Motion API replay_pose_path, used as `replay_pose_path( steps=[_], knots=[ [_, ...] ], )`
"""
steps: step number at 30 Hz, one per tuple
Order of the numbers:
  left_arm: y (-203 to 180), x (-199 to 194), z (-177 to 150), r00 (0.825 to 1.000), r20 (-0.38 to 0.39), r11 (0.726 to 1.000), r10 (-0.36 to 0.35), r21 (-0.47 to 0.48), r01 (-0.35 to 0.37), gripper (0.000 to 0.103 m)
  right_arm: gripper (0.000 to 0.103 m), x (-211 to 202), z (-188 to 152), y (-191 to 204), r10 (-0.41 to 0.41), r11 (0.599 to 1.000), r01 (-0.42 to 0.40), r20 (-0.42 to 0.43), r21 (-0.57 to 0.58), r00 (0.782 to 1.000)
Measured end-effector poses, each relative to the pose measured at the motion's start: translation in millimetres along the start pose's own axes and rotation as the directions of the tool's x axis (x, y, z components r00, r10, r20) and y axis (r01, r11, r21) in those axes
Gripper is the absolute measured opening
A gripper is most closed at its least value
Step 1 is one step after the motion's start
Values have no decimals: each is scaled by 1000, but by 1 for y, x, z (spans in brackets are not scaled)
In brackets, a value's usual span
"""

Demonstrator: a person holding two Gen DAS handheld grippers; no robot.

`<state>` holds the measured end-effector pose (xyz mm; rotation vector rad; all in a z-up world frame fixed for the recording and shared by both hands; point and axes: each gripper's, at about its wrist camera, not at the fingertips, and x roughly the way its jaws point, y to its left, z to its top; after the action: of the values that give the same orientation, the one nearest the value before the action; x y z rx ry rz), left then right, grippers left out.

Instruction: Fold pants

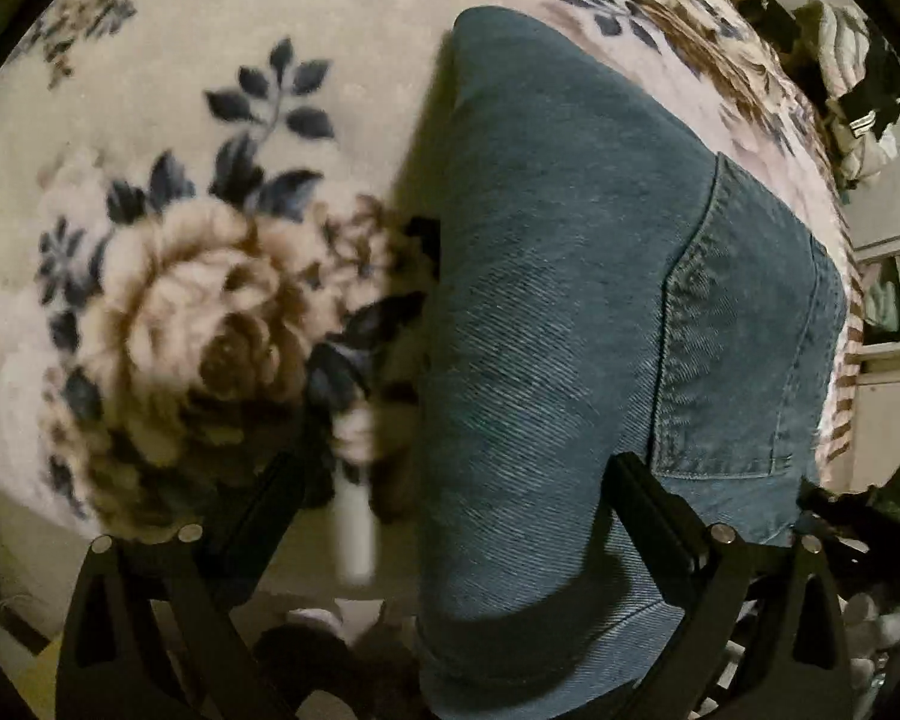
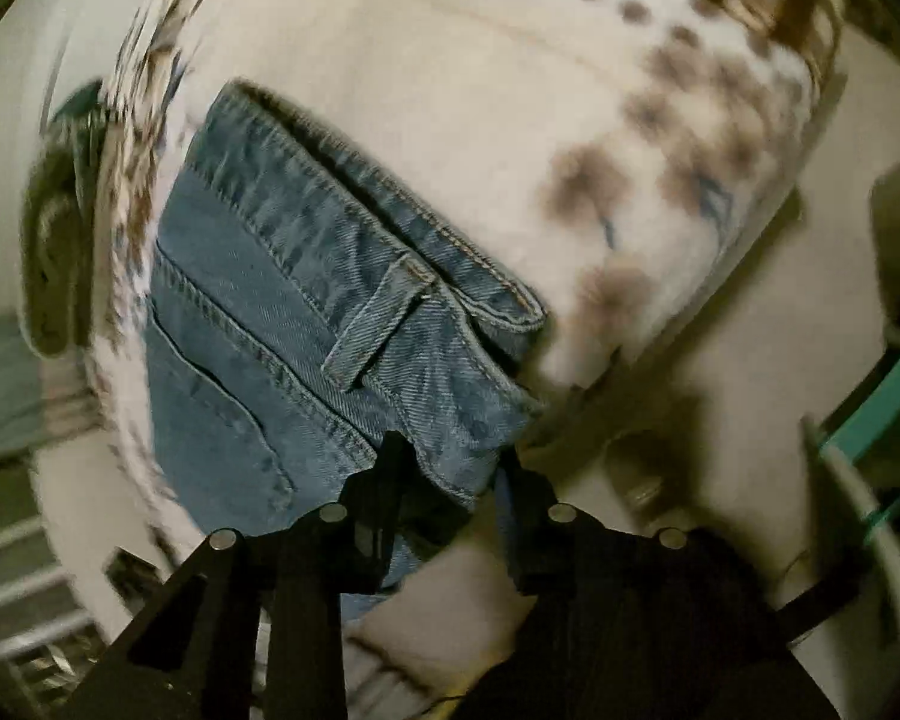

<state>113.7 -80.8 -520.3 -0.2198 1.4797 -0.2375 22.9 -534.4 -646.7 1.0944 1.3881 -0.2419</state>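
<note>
Blue denim pants lie on a floral blanket, folded lengthwise, with a back pocket at the right. My left gripper is open wide; its fingers straddle the near part of the pants, and the denim runs between them. In the right wrist view the waistband with a belt loop shows. My right gripper is shut on the waistband edge of the pants at the bed's near edge.
The blanket covers a bed. A pile of clothes lies at the far right. A white object hangs near the bed's front edge. A teal and white frame stands at the right.
</note>
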Motion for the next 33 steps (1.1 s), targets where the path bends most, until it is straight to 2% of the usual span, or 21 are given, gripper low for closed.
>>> replay_pose_path(
  steps=[2, 5, 7, 9, 11, 13, 15, 18, 19, 20, 22, 23, 24, 27, 30, 32, 33],
  knots=[
    [-2, 1, 2, 1000, -12, 1000, -3, 2, 3, 103, 29, 6, 0, 5, -49, 998, 49, -5, -48, 999],
    [-11, -5, 9, 1000, -21, 1000, 22, 15, -22, 103, 31, 6, 3, 14, -67, 997, 65, -33, -52, 997],
    [-13, -15, 16, 1000, 2, 1000, 7, 6, -7, 103, 34, -6, 6, 25, -72, 994, 68, -43, -87, 996],
    [-9, -26, 20, 1000, 28, 1000, -5, -6, 5, 103, 37, -26, 7, 38, -67, 988, 66, 0, -142, 998],
    [-7, -31, 26, 999, 48, 1000, -5, -10, 6, 103, 47, -41, 10, 50, -78, 975, 88, 58, -202, 995],
    [-1, -33, 33, 998, 66, 1000, 2, -16, -1, 103, 50, -46, 19, 66, -101, 954, 128, 110, -272, 989],
    [2, -29, 40, 998, 67, 1000, 8, -28, -6, 103, 50, -39, 31, 81, -134, 935, 169, 130, -311, 982],
    [3, -25, 50, 998, 61, 999, 13, -42, -10, 103, 49, -13, 53, 79, -166, 931, 168, 36, -325, 986],
    [2, -23, 52, 998, 61, 999, 17, -43, -14, 103, 45, -10, 54, 71, -179, 926, 185, 47, -328, 983],
    [1, -23, 55, 998, 64, 999, 16, -42, -13, 103, 34, -9, 53, 71, -184, 918, 195, 66, -346, 981],
    [-4, -25, 47, 997, 72, 999, 21, -33, -18, 103, 23, -8, 49, 82, -217, 883, 236, 93, -405, 972],
    [-6, -25, 50, 997, 76, 999, 23, -30, -21, 103, 21, -8, 46, 84, -233, 873, 256, 106, -416, 967],
    [-7, -25, 54, 996, 81, 999, 24, -26, -22, 103, 21, -9, 46, 86, -268, 859, 296, 126, -417, 955],
    [-10, -26, 71, 994, 105, 999, 24, -41, -20, 103, 21, -7, 49, 85, -292, 866, 313, 113, -389, 950],
    [-16, -22, 94, 992, 127, 999, 12, -39, -7, 103, 30, -5, 54, 98, -341, 856, 343, 77, -387, 937],
    [-18, -13, 108, 992, 116, 999, 44, -26, -42, 103, 35, -13, 57, 117, -362, 838, 369, 96, -403, 927],
    [-18, -5, 115, 992, 111, 998, 63, -21, -61, 103, 35, -22, 55, 128, -367, 824, 389, 137, -412, 920]
  ],
)
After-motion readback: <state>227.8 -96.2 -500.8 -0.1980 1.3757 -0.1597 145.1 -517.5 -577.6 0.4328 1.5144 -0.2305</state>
